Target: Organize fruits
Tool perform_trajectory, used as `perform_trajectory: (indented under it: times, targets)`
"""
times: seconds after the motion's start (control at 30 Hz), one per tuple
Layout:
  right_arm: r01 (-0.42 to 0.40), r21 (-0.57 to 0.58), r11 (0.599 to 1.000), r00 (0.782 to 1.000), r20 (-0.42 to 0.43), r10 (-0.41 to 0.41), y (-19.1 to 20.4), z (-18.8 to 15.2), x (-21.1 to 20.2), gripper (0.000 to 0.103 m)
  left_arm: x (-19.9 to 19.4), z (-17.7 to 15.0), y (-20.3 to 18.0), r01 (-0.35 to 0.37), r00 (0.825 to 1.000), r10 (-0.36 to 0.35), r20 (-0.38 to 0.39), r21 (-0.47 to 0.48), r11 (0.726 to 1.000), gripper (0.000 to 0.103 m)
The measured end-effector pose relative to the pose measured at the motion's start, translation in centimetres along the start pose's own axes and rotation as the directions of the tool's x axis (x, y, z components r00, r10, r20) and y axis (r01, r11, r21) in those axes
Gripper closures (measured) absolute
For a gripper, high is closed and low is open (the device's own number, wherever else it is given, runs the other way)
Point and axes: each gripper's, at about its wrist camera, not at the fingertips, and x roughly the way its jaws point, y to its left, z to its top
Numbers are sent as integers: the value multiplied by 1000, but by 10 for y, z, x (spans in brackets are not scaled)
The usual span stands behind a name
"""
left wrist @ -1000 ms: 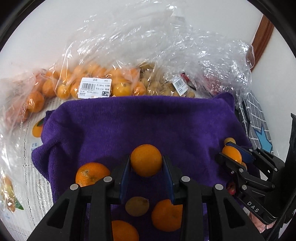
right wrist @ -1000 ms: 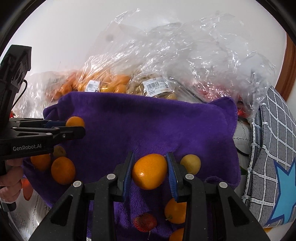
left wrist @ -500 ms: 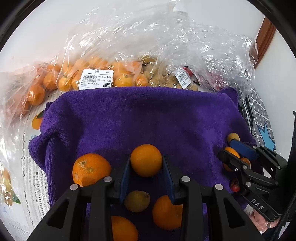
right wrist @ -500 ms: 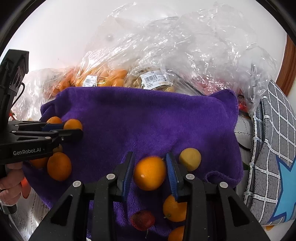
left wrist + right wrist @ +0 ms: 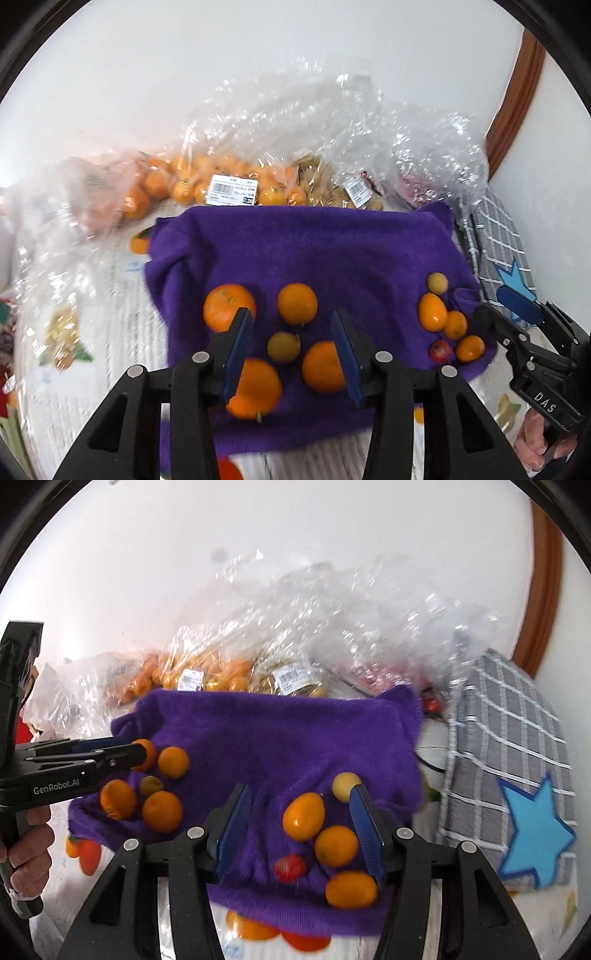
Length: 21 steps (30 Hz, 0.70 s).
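Two clusters of fruit lie on the purple towel: oranges below the left tongs, smaller kumquats under the right tongs. Both tongs hang spread, empty. Sorting looks underway; bagged fruit beyond the towel remains.

The purple towel is bare at its middle, flanked by oranges and bagged fruit.

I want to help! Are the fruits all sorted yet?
Partly. On the purple towel, one fruit group sits left and another right. Both tools, left and right, are open and empty. Bagged fruit behind remains unsorted.
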Motion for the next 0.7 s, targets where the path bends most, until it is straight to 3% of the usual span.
perform_trajectory:
  times: [0.13, 0.27, 0.37, 0.53, 0.7]
  targets:
    - [33, 25, 999, 999, 28, -33, 0, -9, -39, 44, -40, -20, -7, -15, 997, 15, 74, -1, 1000, 47]
    - [74, 38, 997, 994, 79, -77, 3, -27, -82, 21, -73, -46, -18, -57, 988, 57, 140, -3, 998, 36]
    - [100, 31, 994, 987, 122, -103, 8, -41, -111, 15, -94, -62, -21, -84, 979, 85, 184, -14, 996, 30]
    - [138, 47, 989, 977, 158, -144, 11, -65, -152, 10, -133, -88, -31, -91, 962, 98, 256, -40, 995, 23]
    - [143, 63, 988, 973, 173, -152, 13, -80, -183, 7, -163, -102, -41, -80, 950, 91, 300, -47, 996, 22]
